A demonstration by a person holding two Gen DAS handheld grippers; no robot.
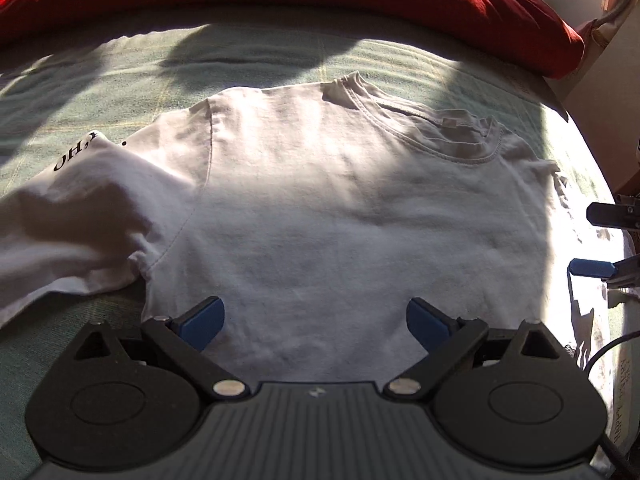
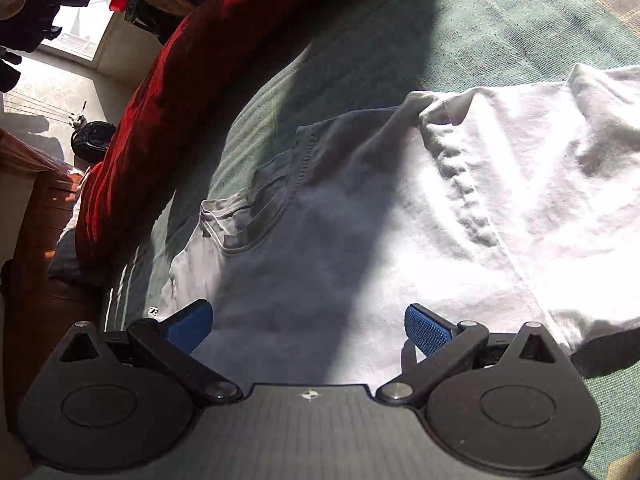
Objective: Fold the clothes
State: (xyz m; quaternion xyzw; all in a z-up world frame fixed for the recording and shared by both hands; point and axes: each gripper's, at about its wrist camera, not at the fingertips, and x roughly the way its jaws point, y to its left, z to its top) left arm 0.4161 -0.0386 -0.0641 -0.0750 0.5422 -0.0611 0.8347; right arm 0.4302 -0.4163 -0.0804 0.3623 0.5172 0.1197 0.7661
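Tools [image 1: 315, 322] [image 2: 308, 326] spread above white T-shirt [image 1: 340, 200]

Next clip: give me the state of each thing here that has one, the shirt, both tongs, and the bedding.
White T-shirt: spread on the bed, partly folded, one side turned over with black lettering showing.
Left tongs: open, over the shirt's near edge, holding nothing.
Right tongs: open, over the shirt, holding nothing.
Green bed cover: laid flat under the shirt.
Red pillow: lying along the far side of the bed.
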